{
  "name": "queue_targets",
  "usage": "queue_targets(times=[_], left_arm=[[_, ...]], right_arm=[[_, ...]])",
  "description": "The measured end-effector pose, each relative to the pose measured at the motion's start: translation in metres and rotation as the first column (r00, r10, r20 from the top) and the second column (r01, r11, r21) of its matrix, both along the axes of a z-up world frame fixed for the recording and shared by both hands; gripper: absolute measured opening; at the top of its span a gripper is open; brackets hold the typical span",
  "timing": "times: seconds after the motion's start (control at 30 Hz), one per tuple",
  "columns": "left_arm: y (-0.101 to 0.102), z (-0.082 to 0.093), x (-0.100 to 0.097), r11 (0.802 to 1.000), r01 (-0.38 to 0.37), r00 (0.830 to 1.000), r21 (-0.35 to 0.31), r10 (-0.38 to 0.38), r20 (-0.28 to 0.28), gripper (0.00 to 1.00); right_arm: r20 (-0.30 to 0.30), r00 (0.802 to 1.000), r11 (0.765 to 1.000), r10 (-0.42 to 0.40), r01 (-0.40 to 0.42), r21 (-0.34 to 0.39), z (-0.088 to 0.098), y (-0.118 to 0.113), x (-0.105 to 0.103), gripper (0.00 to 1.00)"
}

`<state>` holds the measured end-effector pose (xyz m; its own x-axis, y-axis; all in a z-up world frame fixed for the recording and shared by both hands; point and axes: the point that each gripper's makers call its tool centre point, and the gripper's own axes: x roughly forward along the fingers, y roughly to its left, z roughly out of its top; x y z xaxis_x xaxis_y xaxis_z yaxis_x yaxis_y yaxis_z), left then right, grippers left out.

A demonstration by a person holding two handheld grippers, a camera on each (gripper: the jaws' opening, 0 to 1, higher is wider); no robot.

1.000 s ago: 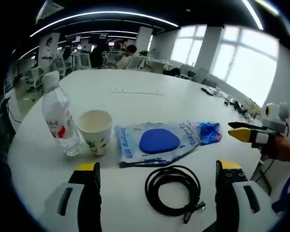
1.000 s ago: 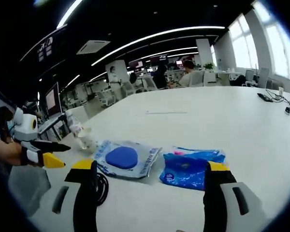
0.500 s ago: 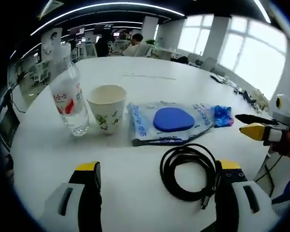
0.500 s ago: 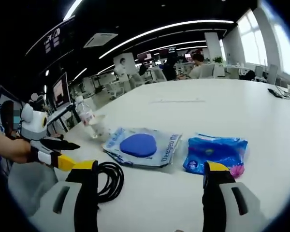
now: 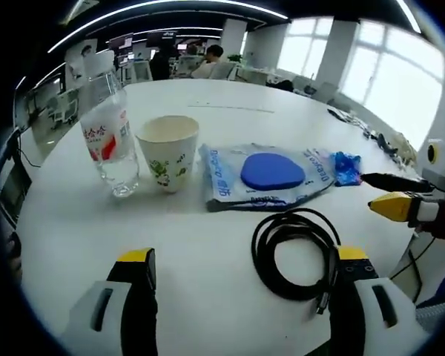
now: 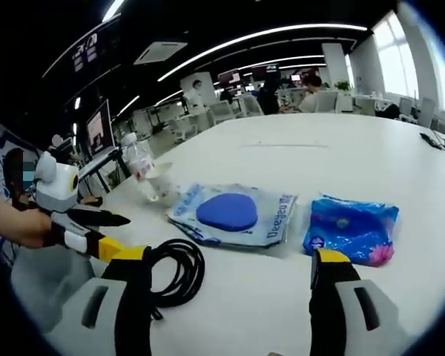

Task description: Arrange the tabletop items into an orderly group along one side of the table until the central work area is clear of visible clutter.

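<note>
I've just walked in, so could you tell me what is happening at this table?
A person holds a hand-held gripper in each hand over a white table; both are open and empty. A row runs across it: water bottle, paper cup, clear packet with a blue pad, blue packet. A coiled black cable lies nearest, untouched.

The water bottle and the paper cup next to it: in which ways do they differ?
The water bottle is clear plastic with a red and white label; the paper cup is opaque white with a green pattern. The water bottle stands taller than the paper cup. The paper cup is open at the top, while the water bottle narrows toward its top. Both stand upright, side by side on the white table.
</note>
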<state>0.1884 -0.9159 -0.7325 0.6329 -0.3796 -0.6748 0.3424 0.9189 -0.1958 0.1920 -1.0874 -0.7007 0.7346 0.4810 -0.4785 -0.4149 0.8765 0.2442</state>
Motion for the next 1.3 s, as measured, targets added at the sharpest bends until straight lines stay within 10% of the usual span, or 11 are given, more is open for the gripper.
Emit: queue_targets(times=[0.8, 1.3], left_arm=[[-0.014, -0.016, -0.013, 0.999, 0.051, 0.998, -0.005, -0.051, -0.045, 0.7], [-0.029, -0.022, -0.022, 0.995, 0.084, 0.993, -0.047, -0.088, -0.084, 0.35]], right_arm=[[-0.089, 0.978, 0.973, 0.19, -0.2, -0.116, -0.044, 0.06, -0.02, 0.56], [-0.163, 0.968, 0.962, 0.192, -0.218, -0.161, -0.059, 0.068, -0.028, 0.29]])
